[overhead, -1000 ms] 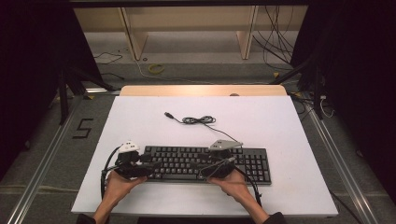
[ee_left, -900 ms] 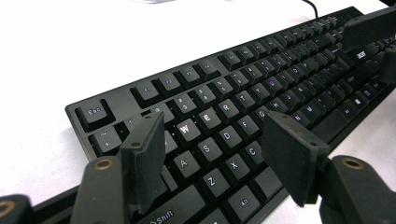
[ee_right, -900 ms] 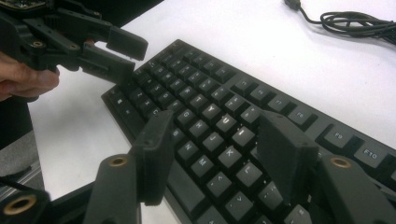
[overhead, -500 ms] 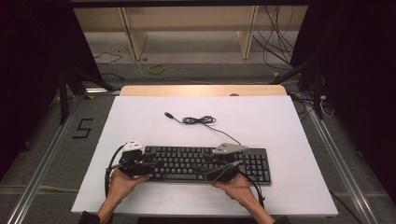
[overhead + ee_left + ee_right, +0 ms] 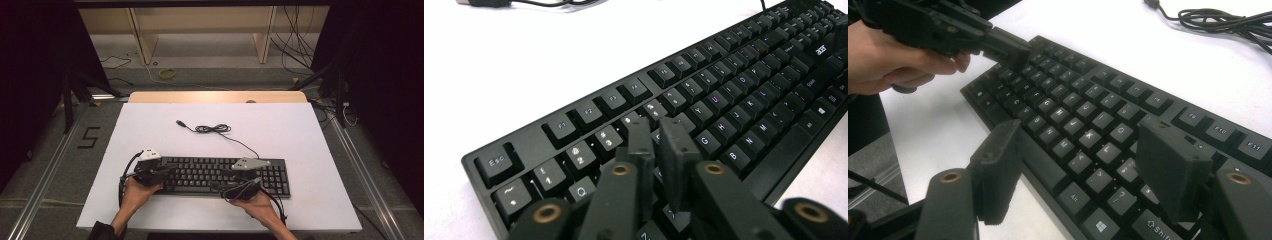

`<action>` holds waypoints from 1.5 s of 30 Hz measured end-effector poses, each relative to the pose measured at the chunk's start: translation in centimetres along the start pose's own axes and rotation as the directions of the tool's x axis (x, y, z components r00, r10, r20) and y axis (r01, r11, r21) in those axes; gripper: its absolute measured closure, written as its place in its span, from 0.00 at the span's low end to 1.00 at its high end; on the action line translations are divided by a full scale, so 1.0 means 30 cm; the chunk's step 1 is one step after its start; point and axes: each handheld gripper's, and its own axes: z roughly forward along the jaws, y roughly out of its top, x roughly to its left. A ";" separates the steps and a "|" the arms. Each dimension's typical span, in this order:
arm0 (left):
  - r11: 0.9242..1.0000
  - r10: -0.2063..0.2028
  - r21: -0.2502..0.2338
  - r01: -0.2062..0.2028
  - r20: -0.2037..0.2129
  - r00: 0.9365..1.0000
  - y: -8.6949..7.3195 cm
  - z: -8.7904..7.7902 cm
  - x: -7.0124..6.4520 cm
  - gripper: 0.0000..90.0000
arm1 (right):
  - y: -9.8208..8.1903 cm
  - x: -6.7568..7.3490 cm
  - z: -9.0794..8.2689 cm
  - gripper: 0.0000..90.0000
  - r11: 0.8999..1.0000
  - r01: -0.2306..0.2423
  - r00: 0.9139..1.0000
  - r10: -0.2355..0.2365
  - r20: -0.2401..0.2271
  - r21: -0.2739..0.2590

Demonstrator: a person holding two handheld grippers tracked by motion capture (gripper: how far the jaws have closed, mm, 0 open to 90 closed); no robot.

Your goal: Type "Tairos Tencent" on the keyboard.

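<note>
Since the earlier high view, both hands sit slightly nearer the person's edge of the tabletop [image 5: 300,135], and the keyboard [image 5: 215,175] lies where it did. Left gripper [image 5: 167,172]: its fingers [image 5: 676,150] have just been closing and now stand almost pressed together, a thin gap between them, nothing caught in it. In the left gripper view they hang low over the left letter rows, tips above the keys near the number row; contact with a key cannot be told. Right gripper [image 5: 227,179]: its fingers [image 5: 1168,165] have just been opening and now stand spread wide. In the right gripper view the keyboard's near edge runs between them, one finger off the front edge over bare tabletop, the other above the bottom key rows near the shift key. Pads clear of the keyboard as far as the view shows.

Keyboard black, flat on the white tabletop, near the person's edge, long side across. Its cable [image 5: 215,129] runs from the back edge toward the middle of the tabletop, bunched in a loose coil, plug end lying free. Left hand [image 5: 135,192] grips its tool at the keyboard's left end; right hand [image 5: 257,202] is at the front edge, right of centre.
</note>
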 end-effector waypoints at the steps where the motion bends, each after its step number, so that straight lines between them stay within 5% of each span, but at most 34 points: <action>1: 1.000 0.004 0.004 -0.004 0.001 1.000 0.002 0.003 0.000 0.96 | -0.001 0.002 -0.001 0.40 1.000 0.000 1.000 0.000 0.000 0.000; 24: 0.996 -0.008 0.090 0.011 -0.029 1.000 0.004 0.060 0.008 0.99 | -0.013 0.019 -0.021 0.39 1.000 0.001 1.000 -0.001 -0.004 -0.021; 45: 0.998 -0.031 0.048 0.030 0.002 1.000 0.011 0.034 0.007 0.92 | -0.013 0.018 -0.025 0.39 1.000 -0.001 1.000 0.001 0.000 -0.029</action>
